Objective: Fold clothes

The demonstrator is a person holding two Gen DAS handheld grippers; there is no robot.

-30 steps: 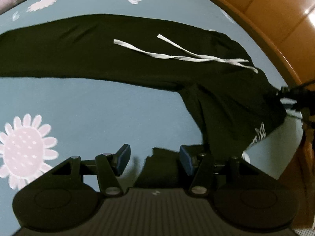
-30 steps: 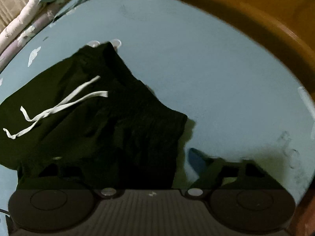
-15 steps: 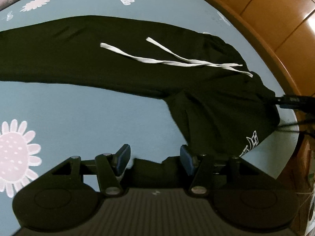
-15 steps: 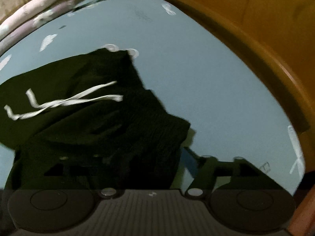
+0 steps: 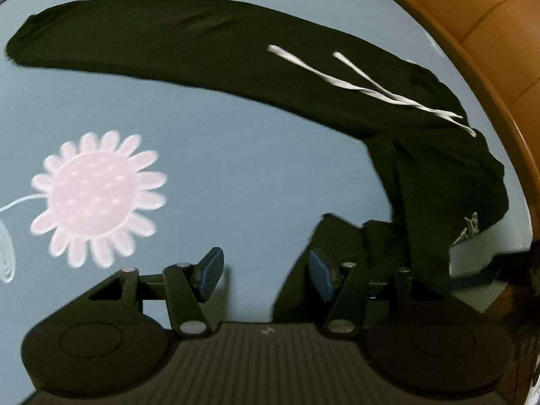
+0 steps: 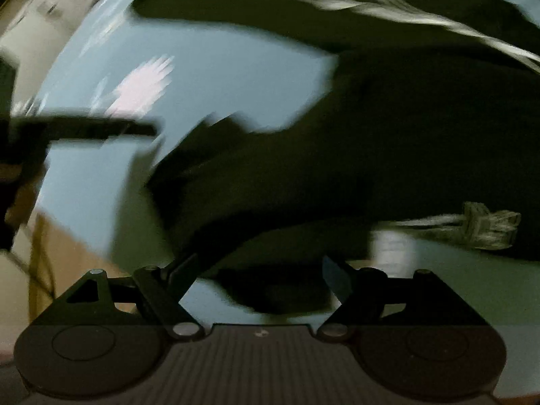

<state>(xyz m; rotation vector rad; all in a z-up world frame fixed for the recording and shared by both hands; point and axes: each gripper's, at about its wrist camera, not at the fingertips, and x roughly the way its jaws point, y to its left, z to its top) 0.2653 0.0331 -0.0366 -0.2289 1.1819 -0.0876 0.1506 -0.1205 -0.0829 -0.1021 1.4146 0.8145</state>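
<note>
**Black trousers spread out, folding barely begun**

A pair of black, soft-knit drawstring trousers (image 5: 209,47) lies on a blue-grey cotton bedsheet (image 5: 209,155) printed with large pale-pink daisies. One leg stretches flat in a long, smooth band across the far side of the bed, its cuff at the far left. The waist sits at the right, close to the glossy orange-brown wooden bed frame (image 5: 489,23), and the second leg bends back toward the near side in a rumpled heap, ending in a creased flap just right of the left gripper (image 5: 266,275). Judging from this, the legs have not been laid one on the other, so the lengthwise fold and every later fold appear to be still ahead.

The flat white woven drawstring (image 5: 368,84) lies loose on the waist in two crossed strands. A small white printed logo (image 5: 467,231) marks the fabric near the right hem. The cloth looks matte, limp and thin, likely to drape and slide rather than hold a crease.

The left gripper's blue-padded jaws stand about half apart over bare sheet, gripping nothing; the trouser flap is beside its right finger. In the heavily blurred right wrist view, the right gripper (image 6: 260,281) has its jaws opening wide, with dark fabric or shadow beyond them but nothing pinched.
</note>
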